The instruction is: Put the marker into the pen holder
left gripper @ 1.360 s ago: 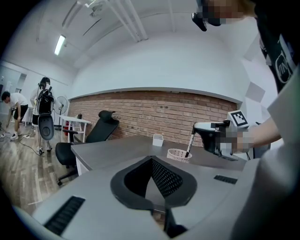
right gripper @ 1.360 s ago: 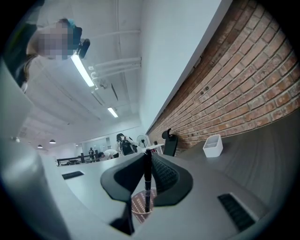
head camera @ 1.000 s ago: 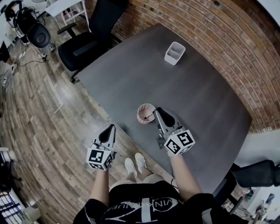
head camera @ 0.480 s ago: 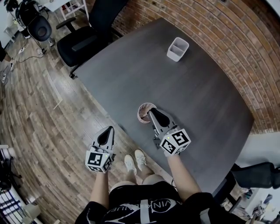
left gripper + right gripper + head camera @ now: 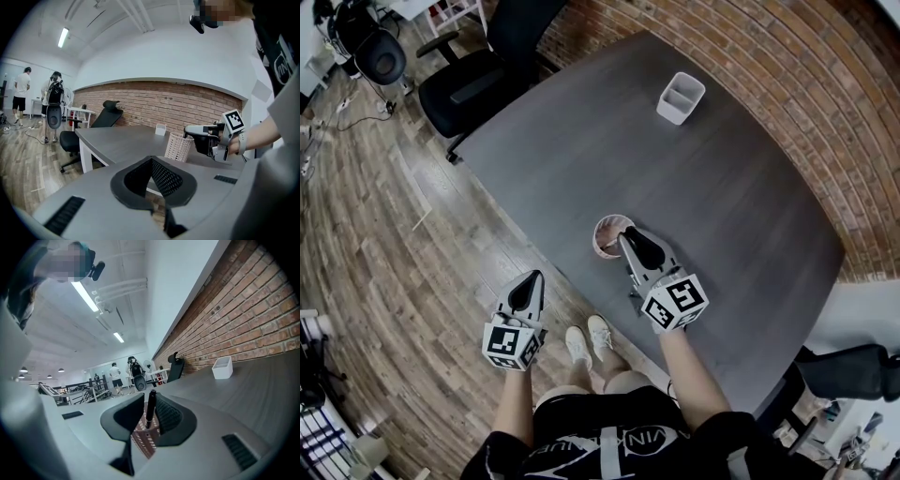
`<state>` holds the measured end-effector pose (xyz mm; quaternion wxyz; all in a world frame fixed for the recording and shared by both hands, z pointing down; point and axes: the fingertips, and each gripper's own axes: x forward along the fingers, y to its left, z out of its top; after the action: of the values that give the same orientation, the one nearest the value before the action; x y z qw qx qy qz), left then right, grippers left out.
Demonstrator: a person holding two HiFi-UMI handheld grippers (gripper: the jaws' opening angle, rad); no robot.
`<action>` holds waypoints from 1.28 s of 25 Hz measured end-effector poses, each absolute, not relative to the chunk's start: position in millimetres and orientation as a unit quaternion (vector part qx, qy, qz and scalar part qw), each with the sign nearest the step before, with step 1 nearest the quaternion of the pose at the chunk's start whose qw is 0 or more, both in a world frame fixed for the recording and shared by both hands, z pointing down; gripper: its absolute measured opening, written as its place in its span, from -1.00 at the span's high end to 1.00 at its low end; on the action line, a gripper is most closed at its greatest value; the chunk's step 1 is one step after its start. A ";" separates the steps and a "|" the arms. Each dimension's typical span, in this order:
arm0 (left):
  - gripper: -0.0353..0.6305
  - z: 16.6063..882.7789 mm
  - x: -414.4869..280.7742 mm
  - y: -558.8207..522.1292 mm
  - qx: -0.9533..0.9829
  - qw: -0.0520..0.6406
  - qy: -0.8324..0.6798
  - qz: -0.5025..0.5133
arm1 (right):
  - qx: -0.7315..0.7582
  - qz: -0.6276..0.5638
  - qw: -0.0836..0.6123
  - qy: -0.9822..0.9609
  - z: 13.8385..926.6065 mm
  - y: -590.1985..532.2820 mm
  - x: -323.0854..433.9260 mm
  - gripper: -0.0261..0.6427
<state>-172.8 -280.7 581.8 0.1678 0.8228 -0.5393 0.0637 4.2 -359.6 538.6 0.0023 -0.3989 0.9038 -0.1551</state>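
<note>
The pen holder, a pink mesh cup, stands near the front edge of the dark grey table. My right gripper hovers at the cup's right rim, shut on a black marker. The marker stands upright between the pads, its lower end down among the cup's mesh. In the left gripper view the right gripper reaches over the top of the cup. My left gripper hangs over the wooden floor left of the table, shut and empty.
A white rectangular box sits at the table's far side, near the brick wall. A black office chair stands beyond the far left corner. Two people stand far off in the room. My shoes are below the table's edge.
My right gripper has shifted a little to the left, closer over the cup, still with the marker. The left gripper has hardly moved.
</note>
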 end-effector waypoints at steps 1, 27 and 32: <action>0.85 581.2 -172.6 -281.1 0.823 0.167 -0.539 0.063 | -0.400 -0.153 0.001 0.904 538.0 -359.8 4.6 0.71; 0.85 559.5 -156.7 -273.4 0.835 0.152 -0.526 0.052 | -0.435 -0.146 -0.003 0.889 520.9 -342.5 44.4 0.38; 0.85 548.2 -159.0 -276.5 0.835 0.142 -0.529 0.048 | -0.440 -0.142 -0.007 0.887 514.3 -337.3 50.7 0.44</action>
<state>-159.0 -276.5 548.2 0.1422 0.8349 -0.5295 0.0485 50.7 -337.3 514.3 -0.0067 -0.4398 0.8867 -0.1423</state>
